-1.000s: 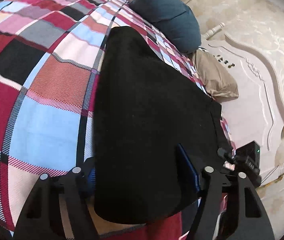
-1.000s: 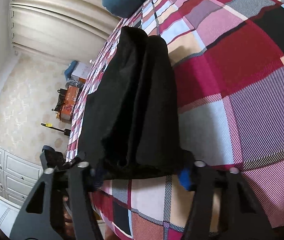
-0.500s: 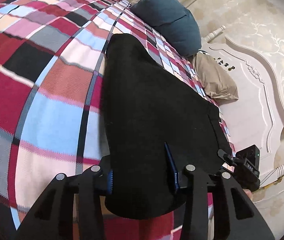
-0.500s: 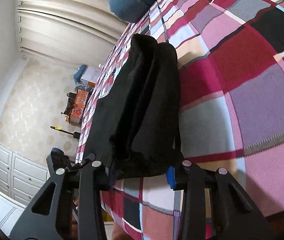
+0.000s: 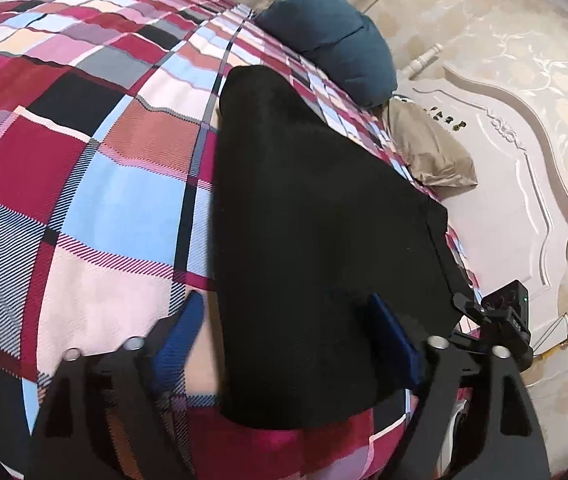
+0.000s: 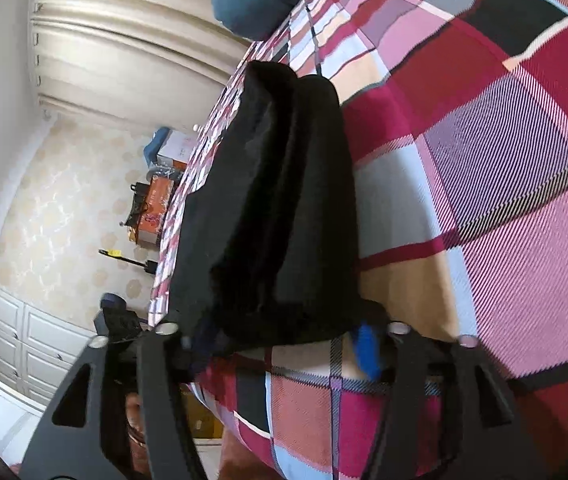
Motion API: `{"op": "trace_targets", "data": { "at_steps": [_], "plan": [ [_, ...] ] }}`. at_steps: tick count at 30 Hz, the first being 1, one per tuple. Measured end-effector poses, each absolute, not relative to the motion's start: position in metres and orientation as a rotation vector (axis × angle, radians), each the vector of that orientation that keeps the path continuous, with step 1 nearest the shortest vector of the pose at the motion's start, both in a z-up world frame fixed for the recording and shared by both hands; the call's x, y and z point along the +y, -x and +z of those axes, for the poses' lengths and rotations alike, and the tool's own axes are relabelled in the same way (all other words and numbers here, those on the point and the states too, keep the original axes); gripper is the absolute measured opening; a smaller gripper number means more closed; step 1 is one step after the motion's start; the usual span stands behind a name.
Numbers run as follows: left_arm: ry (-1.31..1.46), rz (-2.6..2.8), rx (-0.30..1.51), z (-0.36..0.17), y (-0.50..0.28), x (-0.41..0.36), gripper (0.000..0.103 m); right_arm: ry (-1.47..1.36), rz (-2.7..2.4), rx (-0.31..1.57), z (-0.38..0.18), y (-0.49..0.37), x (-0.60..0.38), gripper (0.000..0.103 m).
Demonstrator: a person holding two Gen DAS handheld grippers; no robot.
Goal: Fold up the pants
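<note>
A bed covered by a checked quilt [image 5: 84, 168] in red, pink, pale blue, grey and black fills most of both views, with a dark teal pillow [image 5: 335, 36] and a tan pillow [image 5: 427, 156] near its carved cream headboard [image 5: 523, 184]. Cream wallpaper with a pale leaf pattern [image 5: 531, 48] rises behind the headboard, and long beige curtains [image 6: 124, 40] hang beyond the bed's far side. In the right wrist view, white panelled cabinets [image 6: 24, 340] stand against the patterned wall, with an orange box [image 6: 156, 208] and other clutter by the bedside.
</note>
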State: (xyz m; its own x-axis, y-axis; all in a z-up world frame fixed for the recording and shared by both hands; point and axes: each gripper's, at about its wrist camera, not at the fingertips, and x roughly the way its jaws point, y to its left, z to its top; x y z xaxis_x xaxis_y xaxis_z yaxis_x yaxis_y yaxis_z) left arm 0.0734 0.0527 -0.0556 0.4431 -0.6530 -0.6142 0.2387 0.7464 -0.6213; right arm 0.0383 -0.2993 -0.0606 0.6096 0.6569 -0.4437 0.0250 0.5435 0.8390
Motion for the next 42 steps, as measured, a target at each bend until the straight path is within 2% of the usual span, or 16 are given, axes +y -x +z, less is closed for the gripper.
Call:
{"op": "trace_targets", "data": {
  "at_steps": [2, 5, 9, 14, 22, 27, 42],
  "plan": [
    [0.472, -0.556, 0.948, -0.054, -0.068, 0.051, 0.086, -0.910, 0.420, 0.843, -0.056, -0.033, -0.298, 0.076],
    [0.445, -0.497, 0.907, -0.051, -0.054, 0.051, 0.087, -0.853, 0.373, 0.847, -0.050, -0.020, -0.294, 0.085],
    [0.394, -0.397, 0.867, -0.044, -0.036, 0.049, 0.087, -0.755, 0.286, 0.852, -0.043, -0.002, -0.282, 0.090],
    [0.242, -0.301, 0.798, -0.024, -0.006, 0.035, 0.087, -0.500, 0.120, 0.850, -0.029, 0.021, -0.253, 0.090],
    [0.089, -0.262, 0.815, -0.015, 0.013, 0.010, 0.087, -0.328, 0.077, 0.843, -0.021, 0.034, -0.215, 0.090],
    [0.152, -0.253, 0.848, -0.020, 0.013, 0.009, 0.087, -0.321, 0.092, 0.856, -0.024, 0.035, -0.204, 0.090],
    [0.083, -0.252, 0.815, -0.012, 0.029, -0.007, 0.087, -0.315, 0.102, 0.847, -0.020, 0.045, -0.197, 0.090]
  ]
}}
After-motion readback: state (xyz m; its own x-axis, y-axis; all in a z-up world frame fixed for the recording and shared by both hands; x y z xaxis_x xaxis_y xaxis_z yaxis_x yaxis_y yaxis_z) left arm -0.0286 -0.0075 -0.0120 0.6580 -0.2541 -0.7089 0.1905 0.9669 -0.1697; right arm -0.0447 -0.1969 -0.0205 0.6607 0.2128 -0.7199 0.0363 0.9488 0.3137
